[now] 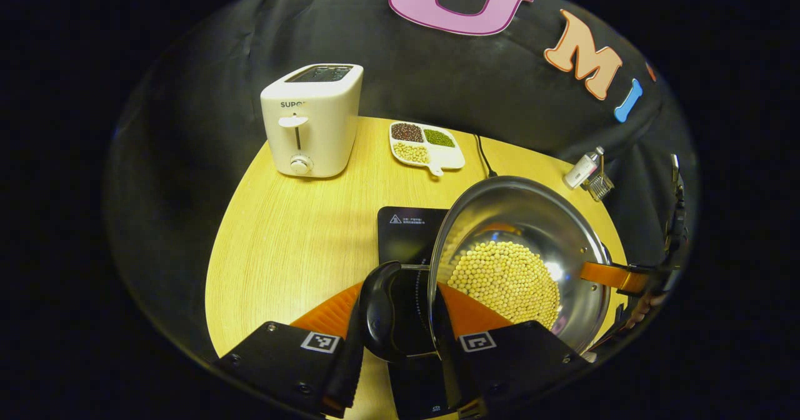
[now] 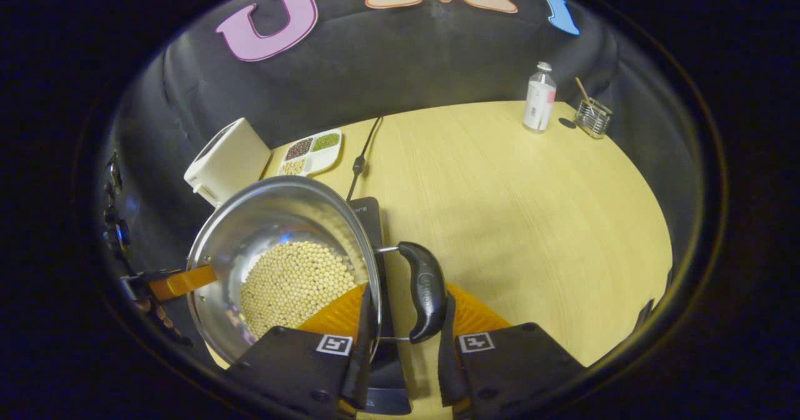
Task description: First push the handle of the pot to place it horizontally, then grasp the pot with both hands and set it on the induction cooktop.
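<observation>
Left gripper (image 1: 400,351) and right gripper (image 2: 403,351) each pinched a pot (image 1: 531,220) handle, bean-filled pot hung over the cooktop (image 1: 406,226), mid-table (image 2: 531,207).

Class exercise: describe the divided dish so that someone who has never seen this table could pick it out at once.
Start at the white toaster at the table's far edge. Just beside it, nearer the black cord, lies the dish. It is flat, white and split into compartments of dark, green and pale beans.
</observation>
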A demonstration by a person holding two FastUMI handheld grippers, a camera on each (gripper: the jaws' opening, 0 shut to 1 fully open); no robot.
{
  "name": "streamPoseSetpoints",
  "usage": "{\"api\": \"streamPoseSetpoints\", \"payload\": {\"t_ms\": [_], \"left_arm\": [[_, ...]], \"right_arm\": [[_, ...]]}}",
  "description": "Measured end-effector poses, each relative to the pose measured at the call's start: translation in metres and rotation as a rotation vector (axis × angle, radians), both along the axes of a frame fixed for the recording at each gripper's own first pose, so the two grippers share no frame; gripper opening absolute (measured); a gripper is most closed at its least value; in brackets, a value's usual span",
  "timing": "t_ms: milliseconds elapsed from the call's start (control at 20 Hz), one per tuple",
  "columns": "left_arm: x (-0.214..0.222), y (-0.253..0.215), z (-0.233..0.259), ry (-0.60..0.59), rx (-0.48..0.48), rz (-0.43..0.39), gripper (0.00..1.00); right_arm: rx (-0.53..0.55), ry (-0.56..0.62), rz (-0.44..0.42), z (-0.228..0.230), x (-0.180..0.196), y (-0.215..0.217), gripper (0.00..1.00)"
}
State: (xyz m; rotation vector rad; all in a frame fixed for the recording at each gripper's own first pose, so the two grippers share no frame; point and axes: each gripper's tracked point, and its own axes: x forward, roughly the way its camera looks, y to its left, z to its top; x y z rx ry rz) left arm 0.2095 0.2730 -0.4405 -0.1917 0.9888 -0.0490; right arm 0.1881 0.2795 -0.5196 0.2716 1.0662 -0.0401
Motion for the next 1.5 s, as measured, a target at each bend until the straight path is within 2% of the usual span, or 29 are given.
{"api": "streamPoseSetpoints", "payload": {"t_ms": [50, 100, 150, 250, 300, 350, 400, 550, 650, 700, 850, 950, 1100, 1250, 1500], "left_arm": [[-0.001, 0.001, 0.000, 0.005, 0.017, 0.007, 0.58], [-0.001, 0.003, 0.001, 0.003, 0.050, 0.013, 0.60], [0.000, 0.006, 0.002, -0.008, 0.080, 0.016, 0.65], [0.007, 0.009, 0.021, -0.076, 0.141, 0.003, 0.75], [0.014, 0.011, 0.032, -0.120, 0.174, -0.004, 0.72], [0.017, 0.012, 0.043, -0.157, 0.202, -0.012, 0.77], [0.020, 0.011, 0.053, -0.189, 0.225, -0.020, 0.80], [0.020, 0.015, 0.080, -0.252, 0.291, -0.003, 0.84], [0.013, 0.007, 0.095, -0.282, 0.298, 0.015, 0.83], [0.010, 0.001, 0.104, -0.297, 0.297, 0.020, 0.83], [-0.004, -0.015, 0.141, -0.367, 0.333, 0.048, 0.83], [-0.017, -0.031, 0.172, -0.415, 0.355, 0.096, 0.82], [-0.040, -0.073, 0.215, -0.492, 0.333, 0.130, 0.82], [-0.062, -0.111, 0.261, -0.586, 0.324, 0.167, 0.82], [-0.093, -0.162, 0.346, -0.764, 0.272, 0.222, 0.82]], "right_arm": [[0.015, -0.008, 0.002, 0.004, 0.003, 0.000, 0.52], [0.037, -0.010, -0.002, 0.007, 0.003, 0.004, 0.58], [0.062, -0.011, -0.008, 0.006, 0.005, 0.008, 0.51], [0.065, -0.023, -0.007, 0.011, 0.005, 0.005, 0.71], [0.070, -0.032, 0.001, 0.014, 0.004, 0.007, 0.72], [0.075, -0.045, 0.008, 0.018, 0.005, 0.007, 0.76], [0.074, -0.063, 0.010, 0.023, 0.005, 0.005, 0.91], [0.074, -0.131, 0.012, 0.040, 0.007, -0.008, 1.00], [0.085, -0.163, 0.019, 0.054, 0.006, -0.020, 1.00], [0.090, -0.184, 0.017, 0.062, 0.006, -0.028, 0.94], [0.118, -0.268, 0.018, 0.098, 0.006, -0.056, 0.93], [0.115, -0.316, 0.041, 0.123, -0.002, -0.085, 0.93], [0.110, -0.414, 0.044, 0.166, -0.012, -0.129, 0.93], [0.068, -0.541, 0.083, 0.212, -0.017, -0.163, 0.92], [0.028, -0.771, 0.108, 0.316, -0.035, -0.187, 0.92]]}}
